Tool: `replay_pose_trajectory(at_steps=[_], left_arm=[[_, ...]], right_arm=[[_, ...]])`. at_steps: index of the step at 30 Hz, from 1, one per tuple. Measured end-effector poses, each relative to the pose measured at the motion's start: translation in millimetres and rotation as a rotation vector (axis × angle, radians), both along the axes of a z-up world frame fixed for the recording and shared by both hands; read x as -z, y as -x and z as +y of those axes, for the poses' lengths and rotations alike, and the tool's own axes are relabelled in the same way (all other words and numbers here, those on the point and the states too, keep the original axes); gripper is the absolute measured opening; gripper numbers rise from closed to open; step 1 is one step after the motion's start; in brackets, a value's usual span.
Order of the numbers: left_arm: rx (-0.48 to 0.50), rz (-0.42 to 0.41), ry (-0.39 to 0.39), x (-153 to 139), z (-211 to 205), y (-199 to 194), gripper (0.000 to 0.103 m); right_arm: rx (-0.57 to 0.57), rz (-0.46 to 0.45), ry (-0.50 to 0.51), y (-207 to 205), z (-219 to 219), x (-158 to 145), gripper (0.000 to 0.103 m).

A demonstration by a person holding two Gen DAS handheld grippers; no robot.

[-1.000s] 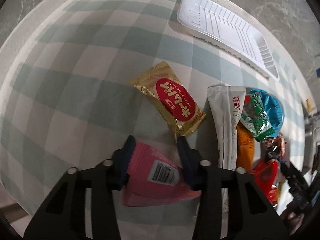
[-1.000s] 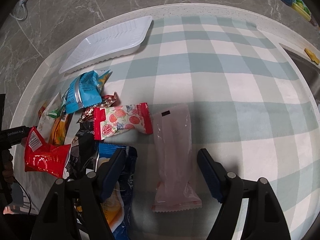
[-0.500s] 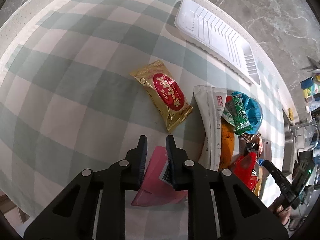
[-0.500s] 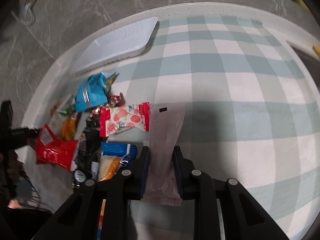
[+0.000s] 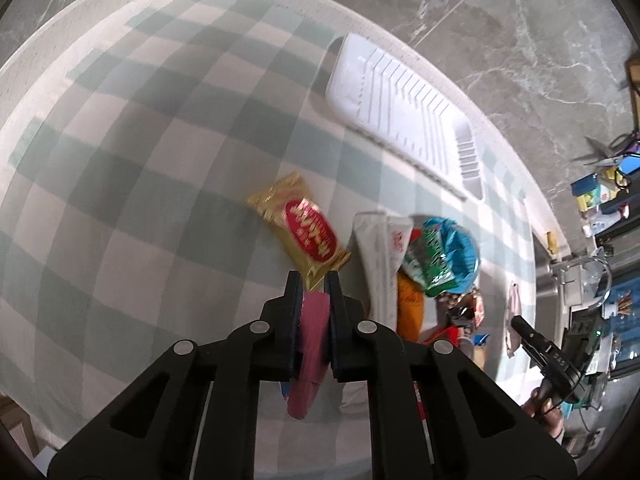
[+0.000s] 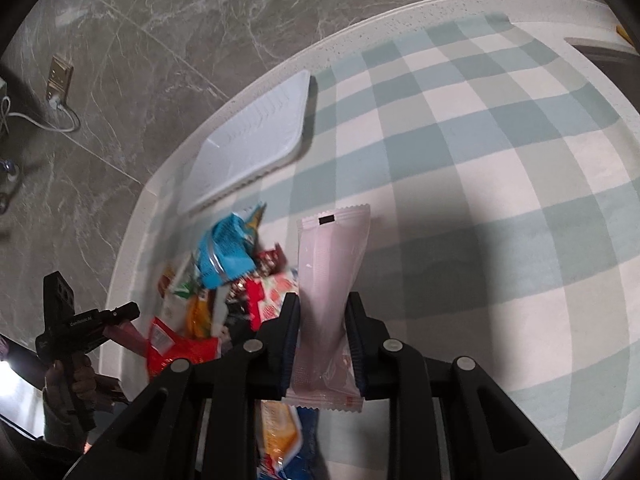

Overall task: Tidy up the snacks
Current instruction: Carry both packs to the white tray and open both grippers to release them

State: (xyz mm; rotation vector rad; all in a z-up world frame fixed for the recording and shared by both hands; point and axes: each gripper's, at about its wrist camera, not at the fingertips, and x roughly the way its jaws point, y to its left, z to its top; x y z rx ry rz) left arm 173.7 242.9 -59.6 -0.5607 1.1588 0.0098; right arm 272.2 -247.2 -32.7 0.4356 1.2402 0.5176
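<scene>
Both packets have lifted since earlier: my left gripper pinches the pink packet, my right gripper clamps the pale sachet; either thin wrapper could slip before the white tray.

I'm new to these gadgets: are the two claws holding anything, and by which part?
Left gripper pinches a pink packet mid-body; right gripper clamps a pale pink packet on its lower half.

A pink packet hangs edge-on, pinched between the left gripper's pads. A pale pink pouch stands upright, clamped in the right gripper. A gold wrapper with a red oval lies flat on the cloth. At two o'clock from it sits a white ribbed tray. A jumbled snack pile lies at the pouch's nine o'clock.
</scene>
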Motion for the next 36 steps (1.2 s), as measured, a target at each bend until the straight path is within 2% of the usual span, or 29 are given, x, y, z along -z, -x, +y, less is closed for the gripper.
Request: replay_pose_trajectory(at_steps=[10,18,26,32,36], left_arm=[[-0.01,-0.009,0.112,2.9,7.2,-6.7,0.008],[-0.003,-0.064,0.193,-17.7,8.5,-24.3,0.007],[0.025,-0.112,0.286,-33.3,6.4,-72.7,0.007],[0.046,-0.151,0.318,-44.2,2.8,-122.2,0.007],[0.065,-0.168,0.312,-47.5,-0.9,-158.9,0.007]], right_arm=[[-0.02,-0.001,-0.007,-10.2,9.8,-4.1,0.026],[-0.012,0.001,-0.049,-27.4,10.3,-10.6,0.026],[-0.036,0.006,-0.098,-56.0,22.6,-17.6,0.026],[-0.079,0.003,-0.128,-87.9,45.1,-23.2,0.026],[-0.106,0.005,-0.141,-112.0,62.4,-23.3,0.026]])
